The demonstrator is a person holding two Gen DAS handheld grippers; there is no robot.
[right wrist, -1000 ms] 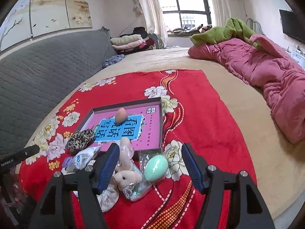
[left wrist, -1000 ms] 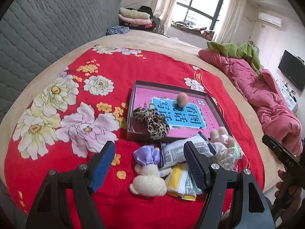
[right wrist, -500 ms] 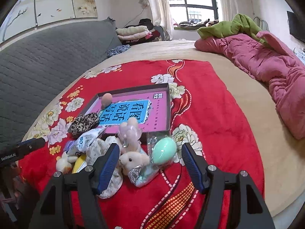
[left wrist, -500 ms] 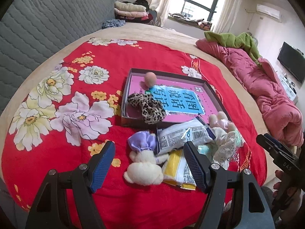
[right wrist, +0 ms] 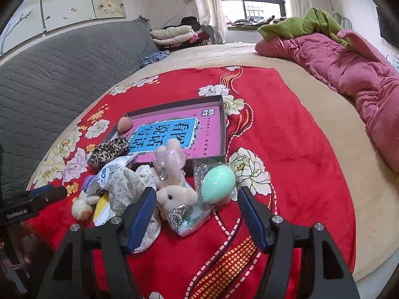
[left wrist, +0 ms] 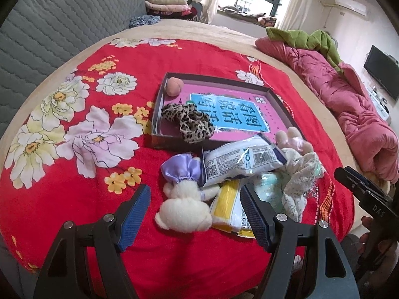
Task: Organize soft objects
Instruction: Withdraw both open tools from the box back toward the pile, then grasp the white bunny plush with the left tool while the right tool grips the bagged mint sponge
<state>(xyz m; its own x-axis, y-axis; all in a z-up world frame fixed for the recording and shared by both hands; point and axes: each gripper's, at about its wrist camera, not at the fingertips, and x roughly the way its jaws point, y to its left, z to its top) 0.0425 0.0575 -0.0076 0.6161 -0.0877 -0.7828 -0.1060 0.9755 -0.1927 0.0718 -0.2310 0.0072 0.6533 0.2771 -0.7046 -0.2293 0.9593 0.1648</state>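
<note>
Early going, by the look of it. Two soft pieces already in the shallow box point(left wrist: 279, 104) on the bed: leopard scrunchie point(left wrist: 188, 122) and peach puff point(left wrist: 174, 87). Left on the red blanket point(left wrist: 74, 199) just in front of the box: cream plush point(left wrist: 184, 204), rabbit plush point(right wrist: 175, 195), mint egg point(right wrist: 218, 183), floral cloth point(right wrist: 129, 184), packets. Left gripper point(left wrist: 194, 214) and right gripper point(right wrist: 197, 211) both with jaws spread wide, holding nothing, poised over the pile.

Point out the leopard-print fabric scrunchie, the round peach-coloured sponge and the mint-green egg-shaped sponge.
Leopard-print fabric scrunchie point(left wrist: 188, 122), left wrist view, middle of its ruffled loop.
Round peach-coloured sponge point(left wrist: 175, 87), left wrist view, centre of its rounded top.
Mint-green egg-shaped sponge point(right wrist: 218, 183), right wrist view, middle of its smooth face.
</note>
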